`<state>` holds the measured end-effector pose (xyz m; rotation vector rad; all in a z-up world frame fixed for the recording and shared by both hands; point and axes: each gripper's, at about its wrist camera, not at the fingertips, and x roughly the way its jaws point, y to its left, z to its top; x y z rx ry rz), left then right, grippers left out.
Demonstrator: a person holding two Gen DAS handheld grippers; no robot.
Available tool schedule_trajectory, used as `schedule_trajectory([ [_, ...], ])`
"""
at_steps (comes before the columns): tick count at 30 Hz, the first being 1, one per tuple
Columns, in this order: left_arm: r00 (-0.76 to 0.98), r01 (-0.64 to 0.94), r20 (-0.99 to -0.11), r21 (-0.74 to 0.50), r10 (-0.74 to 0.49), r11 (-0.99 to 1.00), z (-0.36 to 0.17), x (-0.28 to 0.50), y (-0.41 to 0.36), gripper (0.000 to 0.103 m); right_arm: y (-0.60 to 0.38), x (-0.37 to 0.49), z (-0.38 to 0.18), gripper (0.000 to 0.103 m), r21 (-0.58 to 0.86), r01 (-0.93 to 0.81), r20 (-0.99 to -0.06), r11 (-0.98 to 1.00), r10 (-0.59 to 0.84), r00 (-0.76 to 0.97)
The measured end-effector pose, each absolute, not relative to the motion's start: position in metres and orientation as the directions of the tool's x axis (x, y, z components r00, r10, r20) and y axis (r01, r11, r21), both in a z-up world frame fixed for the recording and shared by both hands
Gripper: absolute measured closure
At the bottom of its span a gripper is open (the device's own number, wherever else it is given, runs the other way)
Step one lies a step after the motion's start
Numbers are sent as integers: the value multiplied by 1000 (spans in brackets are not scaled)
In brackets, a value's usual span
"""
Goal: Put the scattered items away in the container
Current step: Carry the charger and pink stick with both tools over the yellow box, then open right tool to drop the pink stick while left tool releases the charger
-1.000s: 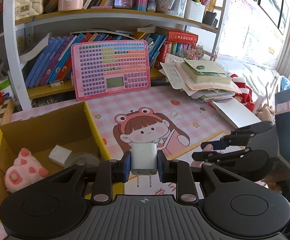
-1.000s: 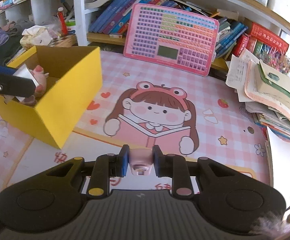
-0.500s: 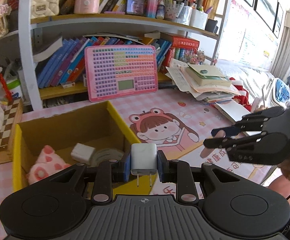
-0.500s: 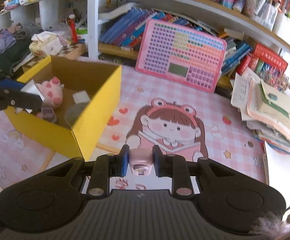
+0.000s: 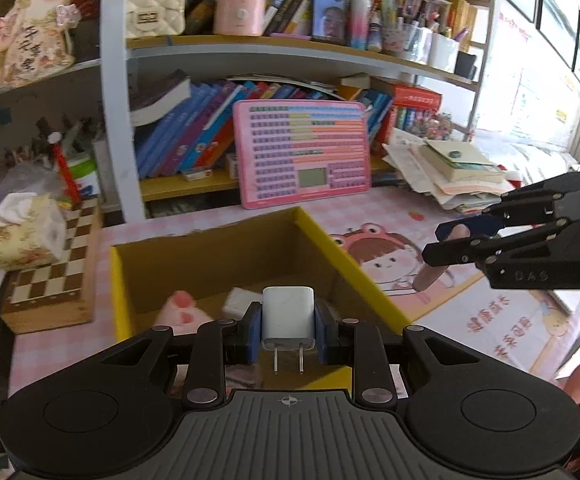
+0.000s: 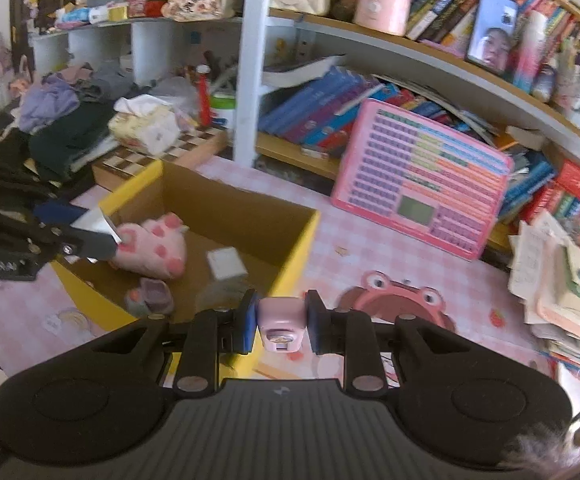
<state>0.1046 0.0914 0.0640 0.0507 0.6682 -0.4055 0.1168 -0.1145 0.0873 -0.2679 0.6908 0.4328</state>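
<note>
My left gripper point(image 5: 288, 330) is shut on a white plug charger point(image 5: 288, 316), prongs pointing back at the camera, held over the near edge of the yellow cardboard box point(image 5: 118, 276). My right gripper point(image 6: 281, 322) is shut on a small pink gadget point(image 6: 281, 322), held above the box's near right corner point(image 6: 298, 248). In the left wrist view the right gripper point(image 5: 446, 248) sits to the right of the box over the mat. Inside the box lie a pink paw plush point(image 6: 154, 248), a white block point(image 6: 226, 264) and a small purple item point(image 6: 150, 298).
A pink cartoon desk mat point(image 5: 410, 256) covers the table. A pink keyboard toy point(image 5: 310, 152) leans on the bookshelf behind. A paper stack point(image 5: 450, 176) lies at the right, a chessboard box point(image 5: 58, 272) and tissue pack point(image 5: 22, 228) at the left.
Both grippers have moved left toward the box while still holding their items. The left one now hangs over the box's near edge, the right one is close to its corner.
</note>
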Motion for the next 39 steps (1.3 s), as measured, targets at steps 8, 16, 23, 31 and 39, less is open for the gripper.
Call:
schedule_trajectory([
  [8,724,317,-621,-84,-299,945,53,121,113,78,-71,137,89,80,-117,-560,-663,820,355,659],
  [16,713,306,-649,-52,-265,951,39,142,121,78,-44,168,77,80,-137,-610,-682,781,372,630],
  [23,678,334,-695,2,-239,943,20,164,110,78,-26,210,60,80,-150,-627,-714,764,355,604],
  [31,627,418,-746,78,-225,905,9,180,87,78,-4,257,38,80,-124,-651,-772,749,339,538],
  [39,572,450,-793,91,-208,889,-3,195,72,78,17,287,8,80,-99,-652,-818,752,312,484],
])
